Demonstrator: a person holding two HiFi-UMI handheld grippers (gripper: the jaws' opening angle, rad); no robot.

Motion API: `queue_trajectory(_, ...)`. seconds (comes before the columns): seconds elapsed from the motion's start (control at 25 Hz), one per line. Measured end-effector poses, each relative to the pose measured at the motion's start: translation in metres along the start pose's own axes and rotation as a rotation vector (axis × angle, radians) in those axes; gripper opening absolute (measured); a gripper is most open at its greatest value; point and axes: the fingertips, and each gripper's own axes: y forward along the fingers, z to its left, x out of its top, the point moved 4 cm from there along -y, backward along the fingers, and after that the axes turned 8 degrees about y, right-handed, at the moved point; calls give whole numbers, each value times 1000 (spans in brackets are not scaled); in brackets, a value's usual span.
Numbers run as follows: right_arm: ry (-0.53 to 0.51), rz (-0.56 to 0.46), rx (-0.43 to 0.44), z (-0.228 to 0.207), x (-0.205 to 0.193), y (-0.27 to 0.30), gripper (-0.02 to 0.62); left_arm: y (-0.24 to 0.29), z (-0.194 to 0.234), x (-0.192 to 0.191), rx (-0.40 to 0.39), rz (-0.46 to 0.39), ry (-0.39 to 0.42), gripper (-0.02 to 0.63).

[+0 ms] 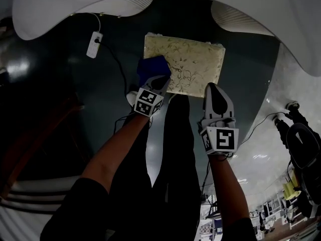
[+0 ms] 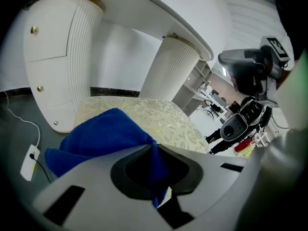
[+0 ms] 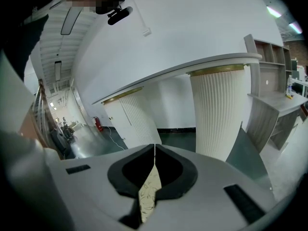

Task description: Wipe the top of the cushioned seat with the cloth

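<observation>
Cloth (image 1: pixel 153 67) is pinched by a thin fold in your left gripper (image 1: pixel 159 82), bunched on the lower-left corner of the cushioned seat (image 1: pixel 195 62) at upper centre of the head view. Your right gripper (image 1: pixel 214 89) is pressed together on nothing, by the seat's lower edge. Drag hard and that fold may slip free; the unheld seat could also slide.

we wear a black top with short sleeves (image 1: pixel 83 197) and black trousers (image 1: pixel 173 149). our left gripper (image 1: pixel 156 80) and our right gripper (image 1: pixel 212 88) each carry a white cube (image 1: pixel 149 103) with black square markers. the right one has a pale grey shell with a black panel. from close, both bodies are light grey, with black pads (image 3: pixel 127 174) and dark rectangular slots.
</observation>
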Motion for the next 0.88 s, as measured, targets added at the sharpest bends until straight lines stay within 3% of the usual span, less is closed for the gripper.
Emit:
queue_trajectory(0.32,2,-2,-14,-10,2,-6,37,21,-31,10,-58,35,-8,36)
queue_trajectory(0.88,54,-15,-58,-40,-5,-20,37,39,-57,18,-114,66,72,37)
